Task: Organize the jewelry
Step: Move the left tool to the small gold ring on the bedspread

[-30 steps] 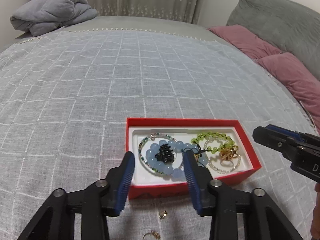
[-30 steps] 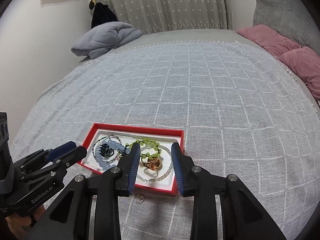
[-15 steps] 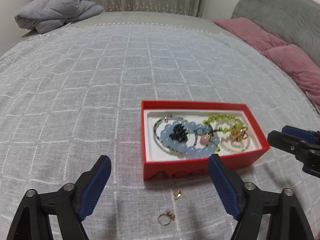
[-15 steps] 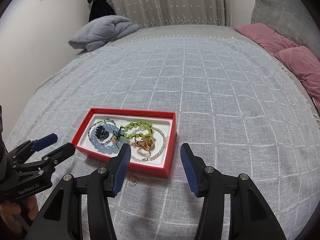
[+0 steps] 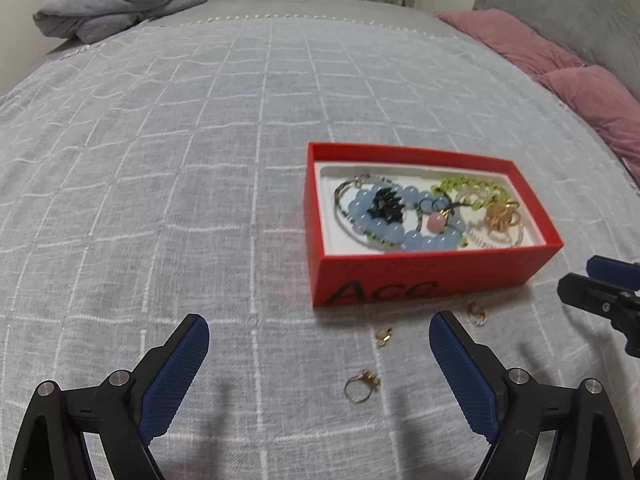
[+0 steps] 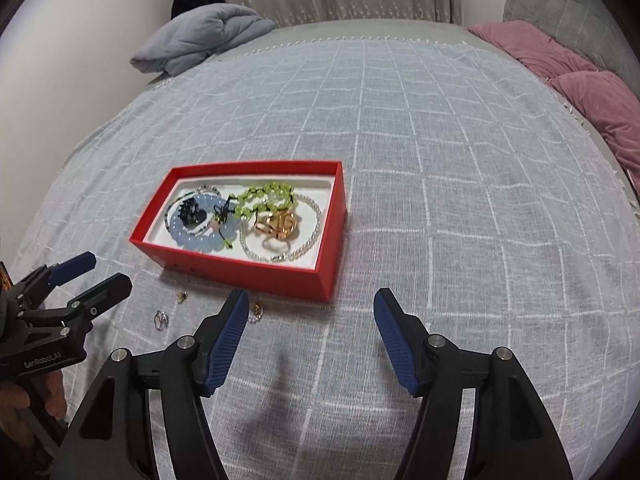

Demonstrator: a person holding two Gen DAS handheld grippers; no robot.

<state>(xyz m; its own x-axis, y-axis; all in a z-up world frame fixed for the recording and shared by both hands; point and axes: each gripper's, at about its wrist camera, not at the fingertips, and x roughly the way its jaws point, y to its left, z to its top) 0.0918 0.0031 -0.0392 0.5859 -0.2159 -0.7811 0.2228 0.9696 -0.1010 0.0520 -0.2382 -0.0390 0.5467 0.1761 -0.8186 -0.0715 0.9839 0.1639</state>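
while both tongs, left tongs (image 5: 319, 330) and right tongs (image 6: 308, 304), hang spread apart, three loose gold bits lie just beside the red box (image 5: 420, 276).

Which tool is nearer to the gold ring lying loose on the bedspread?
Left. The left tool is open right over the gold ring; the right tool sits off to the ring's right.

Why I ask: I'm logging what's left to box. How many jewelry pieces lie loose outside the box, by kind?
Ring: 1
Small gold pieces, too blurred to name: 2
Total: 3, all on the cover in front of the box.
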